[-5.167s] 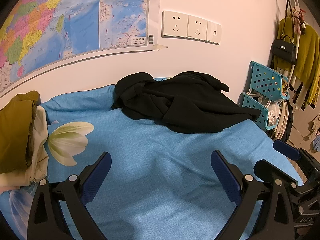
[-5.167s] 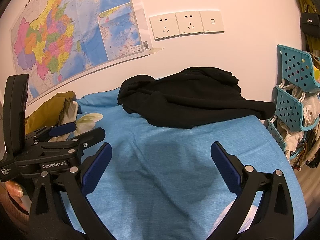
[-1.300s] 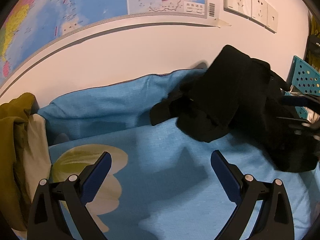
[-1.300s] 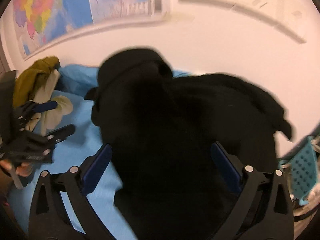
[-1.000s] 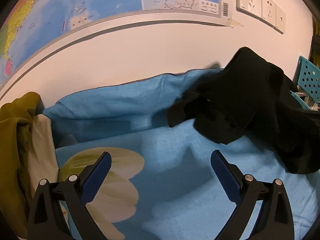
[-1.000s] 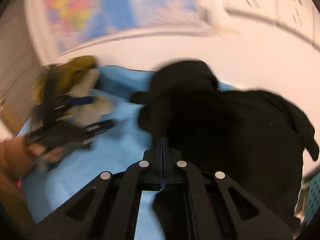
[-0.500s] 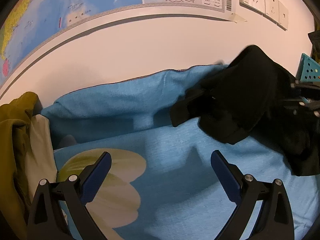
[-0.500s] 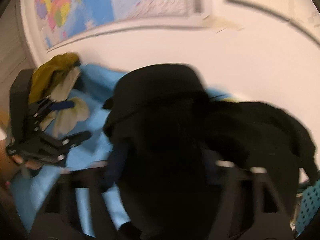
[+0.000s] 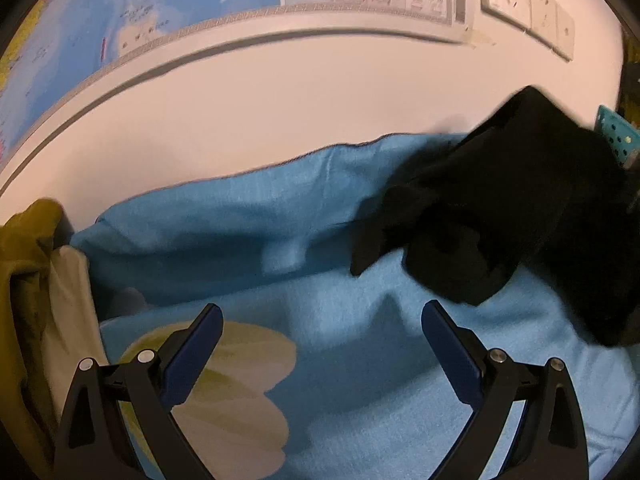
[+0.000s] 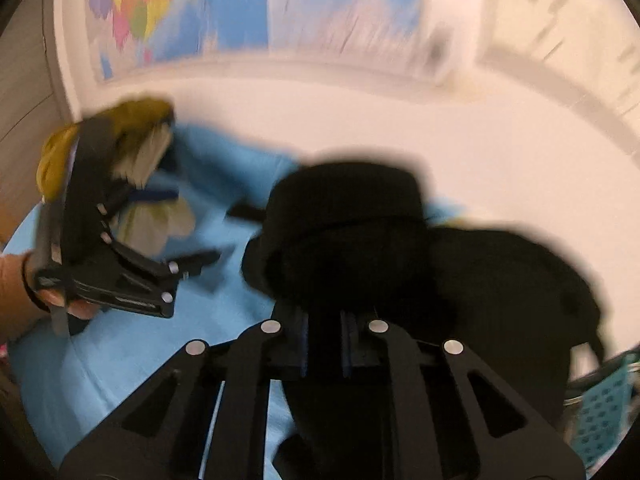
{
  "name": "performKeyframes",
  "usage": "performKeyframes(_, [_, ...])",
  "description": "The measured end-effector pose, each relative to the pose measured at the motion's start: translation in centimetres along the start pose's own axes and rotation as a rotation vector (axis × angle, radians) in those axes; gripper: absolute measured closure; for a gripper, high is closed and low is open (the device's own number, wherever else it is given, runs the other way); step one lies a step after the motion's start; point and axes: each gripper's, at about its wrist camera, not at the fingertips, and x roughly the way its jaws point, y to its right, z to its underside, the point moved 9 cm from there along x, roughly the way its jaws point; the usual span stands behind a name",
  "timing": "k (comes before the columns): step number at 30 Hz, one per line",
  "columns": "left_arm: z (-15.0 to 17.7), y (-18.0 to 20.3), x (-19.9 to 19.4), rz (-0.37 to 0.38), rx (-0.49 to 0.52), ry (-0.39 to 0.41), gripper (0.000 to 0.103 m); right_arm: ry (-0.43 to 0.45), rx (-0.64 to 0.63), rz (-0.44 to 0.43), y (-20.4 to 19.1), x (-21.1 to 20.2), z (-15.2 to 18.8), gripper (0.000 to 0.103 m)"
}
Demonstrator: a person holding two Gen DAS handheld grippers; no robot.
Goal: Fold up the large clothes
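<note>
A large black garment (image 9: 512,216) lies bunched at the right of the blue bed sheet (image 9: 360,380), part of it lifted. My left gripper (image 9: 320,344) is open and empty above the sheet, left of the garment. In the right wrist view my right gripper (image 10: 324,340) is shut on a fold of the black garment (image 10: 360,240), with cloth filling the narrow gap between the blue pads. The left gripper (image 10: 188,232) also shows there, held in a hand at the left. That view is blurred.
A wall with a map (image 9: 160,12) and white sockets (image 9: 520,0) runs behind the bed. An olive and cream pile of clothes (image 9: 28,280) sits at the left. A teal perforated basket (image 9: 616,136) stands at the right. A pale flower print (image 9: 224,396) marks the sheet.
My right gripper has closed on the black garment and is moving, blurring its view. The garment has shifted right in the left view. My left gripper stays open.
</note>
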Motion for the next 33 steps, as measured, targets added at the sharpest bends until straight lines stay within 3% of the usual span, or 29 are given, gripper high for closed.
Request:
performKeyframes(4, [-2.2,2.0,-1.3,0.113,0.073,0.082,0.007,0.127,-0.169,0.267,2.4,-9.5,-2.9,0.092])
performKeyframes(9, [-4.6,7.5,-4.0,0.309,0.19,0.202,0.007,0.166,-0.182,0.389,4.8,-15.3,-4.3,0.092])
performKeyframes(10, [-4.8,8.9,-4.4,0.35,0.223,0.22,0.007,0.171,-0.179,0.398,5.1,-16.0,-4.2,0.092])
performKeyframes(12, [-5.3,10.3,-3.9,0.325,0.271,0.252,0.007,0.185,-0.17,0.412,5.4,-16.8,-4.1,0.092])
performKeyframes(15, [-4.3,12.8,-2.0,0.399,0.348,0.186,0.007,0.201,-0.115,0.395,6.4,-17.3,-3.7,0.092])
performKeyframes(21, [-2.3,15.3,-0.5,0.451,0.483,0.137,0.007,0.231,-0.019,0.377,8.4,-18.3,-3.1,0.092])
performKeyframes(23, [-0.5,15.4,-0.5,0.531,0.521,0.09,0.007,0.25,0.02,0.367,9.2,-18.8,-3.0,0.092])
performKeyframes(25, [0.6,14.8,-1.8,0.578,0.517,0.125,0.007,0.258,0.032,0.359,9.4,-19.1,-3.0,0.092])
performKeyframes(26, [0.9,14.7,-2.1,0.579,0.53,0.136,0.007,0.265,0.041,0.343,9.4,-19.3,-3.0,0.092])
performKeyframes(28, [1.4,14.5,-1.1,0.489,0.574,0.129,0.007,0.274,0.035,0.348,9.3,-19.6,-3.0,0.092])
performKeyframes(30, [0.6,14.1,1.7,0.4,0.546,0.085,0.015,0.277,0.039,0.343,9.4,-19.6,-3.0,0.092])
performKeyframes(31, [-0.2,13.8,2.9,0.374,0.515,0.06,0.036,0.276,0.042,0.348,9.6,-19.7,-2.9,0.092])
performKeyframes(32, [-1.0,12.8,3.9,0.353,0.454,0.031,0.063,0.275,0.043,0.354,9.9,-19.8,-2.8,0.092])
performKeyframes(33, [-2.0,12.2,4.4,0.381,0.389,0.013,0.073,0.275,0.049,0.362,10.3,-20.0,-2.7,0.092])
